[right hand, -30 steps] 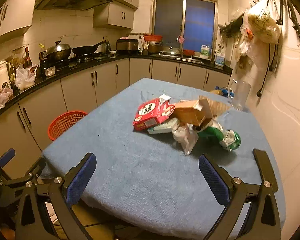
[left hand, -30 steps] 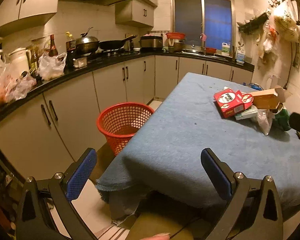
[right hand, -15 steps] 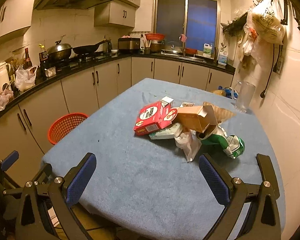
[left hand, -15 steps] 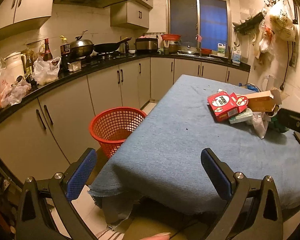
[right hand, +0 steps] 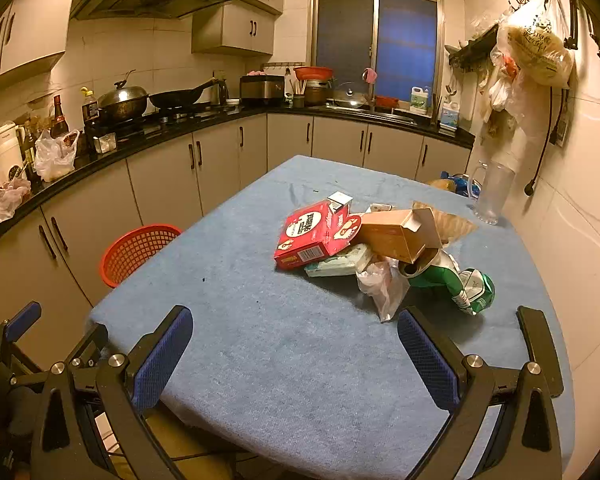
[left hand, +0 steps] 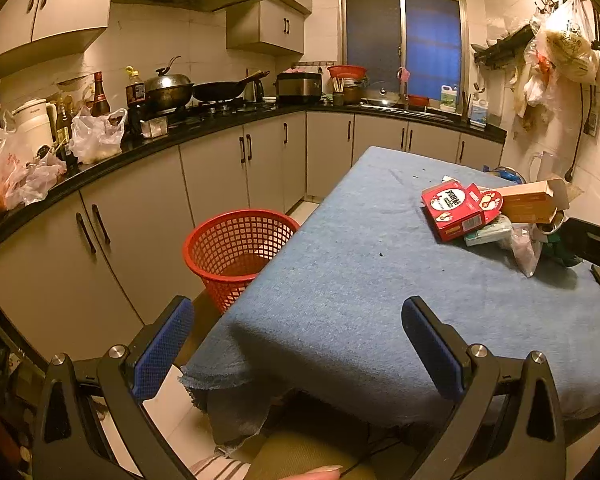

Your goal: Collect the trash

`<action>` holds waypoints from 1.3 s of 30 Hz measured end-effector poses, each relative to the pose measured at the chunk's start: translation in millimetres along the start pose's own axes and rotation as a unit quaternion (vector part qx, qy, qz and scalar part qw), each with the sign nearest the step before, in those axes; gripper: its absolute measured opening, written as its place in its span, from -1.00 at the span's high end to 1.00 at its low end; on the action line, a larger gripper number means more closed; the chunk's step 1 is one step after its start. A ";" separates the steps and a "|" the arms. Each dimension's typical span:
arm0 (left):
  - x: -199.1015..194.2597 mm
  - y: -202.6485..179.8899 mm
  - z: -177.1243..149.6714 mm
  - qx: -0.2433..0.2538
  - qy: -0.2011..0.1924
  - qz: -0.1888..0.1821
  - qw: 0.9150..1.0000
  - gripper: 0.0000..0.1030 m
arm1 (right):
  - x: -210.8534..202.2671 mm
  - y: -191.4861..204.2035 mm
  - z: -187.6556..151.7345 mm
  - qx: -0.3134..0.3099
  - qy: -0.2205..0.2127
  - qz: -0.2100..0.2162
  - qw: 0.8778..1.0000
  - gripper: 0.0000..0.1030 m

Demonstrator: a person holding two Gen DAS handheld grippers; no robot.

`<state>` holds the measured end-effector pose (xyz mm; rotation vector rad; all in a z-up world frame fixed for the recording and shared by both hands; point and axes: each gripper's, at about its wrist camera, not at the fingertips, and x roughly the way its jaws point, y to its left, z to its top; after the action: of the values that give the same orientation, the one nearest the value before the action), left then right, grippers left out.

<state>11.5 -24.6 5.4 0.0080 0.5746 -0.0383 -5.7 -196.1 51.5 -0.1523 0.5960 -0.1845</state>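
Observation:
A pile of trash lies on the blue-clothed table (right hand: 260, 360): a red carton (right hand: 312, 234) (left hand: 454, 208), a brown cardboard box (right hand: 400, 234) (left hand: 532, 202), a pale tissue pack (right hand: 340, 264), a clear plastic bag (right hand: 382, 286) and a crushed green packet (right hand: 460, 280). A red mesh basket (left hand: 238, 252) (right hand: 138, 250) stands on the floor left of the table. My left gripper (left hand: 296, 340) is open over the table's near left corner. My right gripper (right hand: 294, 354) is open above the near edge, short of the pile.
Cabinets under a black counter (left hand: 180, 140) run along the left and back, loaded with pots, bottles and plastic bags. A clear jug (right hand: 494, 192) stands at the table's far right by the wall. Bags (right hand: 532, 56) hang from wall hooks.
Both grippers have moved a little forward and up, so the trash pile and basket sit slightly lower and closer in view. Both stay open.

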 end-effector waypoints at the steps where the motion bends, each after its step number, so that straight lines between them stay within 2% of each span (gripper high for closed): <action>1: 0.2 0.3 -0.5 0.000 0.002 0.001 1.000 -1.00 | 0.1 0.2 -0.2 0.000 0.000 0.000 1.000 -1.00; 24: 1.2 4.5 -0.7 -0.022 -0.004 -0.013 1.000 -1.00 | 4.3 -2.8 -7.0 0.006 0.007 -0.002 1.000 -1.00; 26: 0.7 6.4 -3.0 -0.020 -0.019 -0.013 1.000 -1.00 | 4.5 -3.5 -7.7 0.007 0.008 -0.002 1.000 -1.00; 39: 1.1 6.7 -4.0 -0.021 -0.015 -0.014 1.000 -1.00 | 5.0 -6.3 -9.5 0.012 0.011 -0.004 1.000 -1.00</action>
<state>10.5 -17.8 1.4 -0.0409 0.5461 -0.0531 -7.9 -204.2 42.2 -0.1297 0.6145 -0.2002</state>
